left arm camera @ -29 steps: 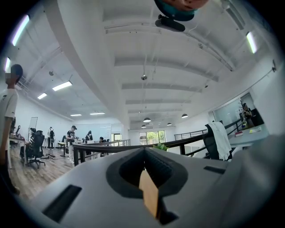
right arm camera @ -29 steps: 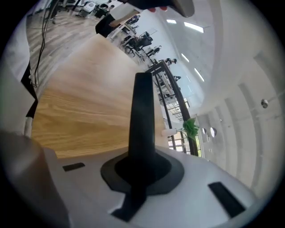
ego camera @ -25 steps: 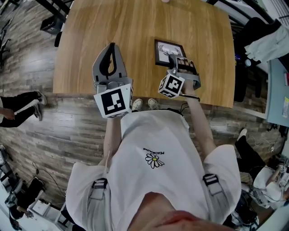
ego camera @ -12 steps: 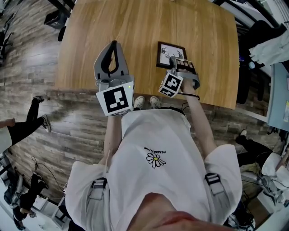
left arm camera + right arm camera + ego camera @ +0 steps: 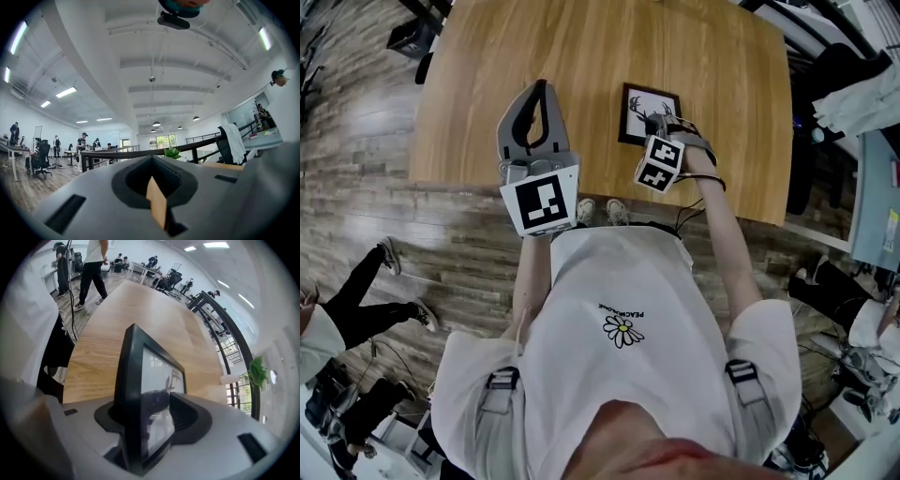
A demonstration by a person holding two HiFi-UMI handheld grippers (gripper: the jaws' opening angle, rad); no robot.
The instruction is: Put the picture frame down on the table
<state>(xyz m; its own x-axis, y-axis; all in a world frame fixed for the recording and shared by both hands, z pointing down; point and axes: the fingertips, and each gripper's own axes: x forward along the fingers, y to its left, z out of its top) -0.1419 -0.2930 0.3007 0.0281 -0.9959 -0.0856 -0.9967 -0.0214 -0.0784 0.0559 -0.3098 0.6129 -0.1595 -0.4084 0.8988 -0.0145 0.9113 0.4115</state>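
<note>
right gripper (image 5: 666, 127) has edged forward over the past second, jaws clamped on the picture frame (image 5: 639, 105) above the wooden table (image 5: 581, 56), near its front edge, right of centre. frame judged not yet released. left gripper (image 5: 538, 91) closed, empty.

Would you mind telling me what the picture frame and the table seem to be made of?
The picture frame: matte black border, likely painted wood or plastic; reflective front, so glass or clear plastic. The table: light wood or laminate, with visible grain.
</note>
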